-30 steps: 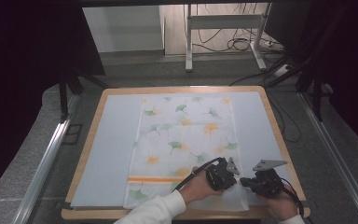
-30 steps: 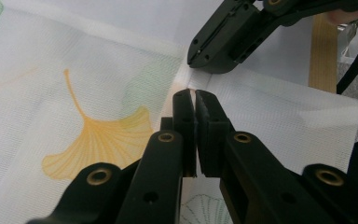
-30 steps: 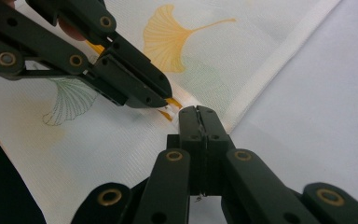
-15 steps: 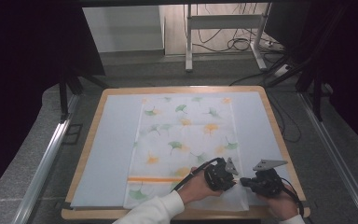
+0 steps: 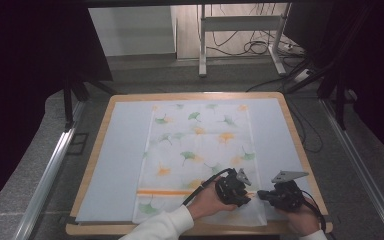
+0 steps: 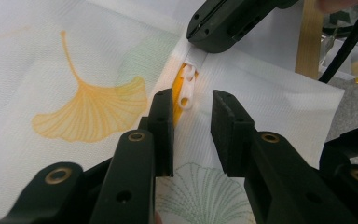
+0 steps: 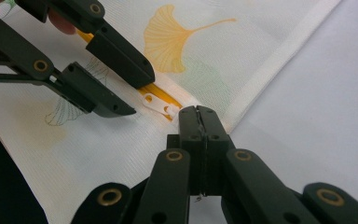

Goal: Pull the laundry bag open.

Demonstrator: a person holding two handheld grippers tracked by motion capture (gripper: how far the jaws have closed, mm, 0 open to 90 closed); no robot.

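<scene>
My left gripper [image 6: 191,135] sits with its jaws parted, having just been opening, and the white zipper pull [image 6: 187,87] lies just ahead of the gap, free of both pads. The pull's long axis runs almost straight along my jaws, following the orange zipper [image 5: 162,192] across the near end of the ginkgo-print cloth cover [image 5: 200,145] on the worktop [image 5: 95,150]. My right gripper [image 7: 198,122] is clamped flat on the cloth seam just beyond the pull, so it anchors that end. As I judge it, the left one is better placed: 1 short push forward brings the pull between its pads.
</scene>
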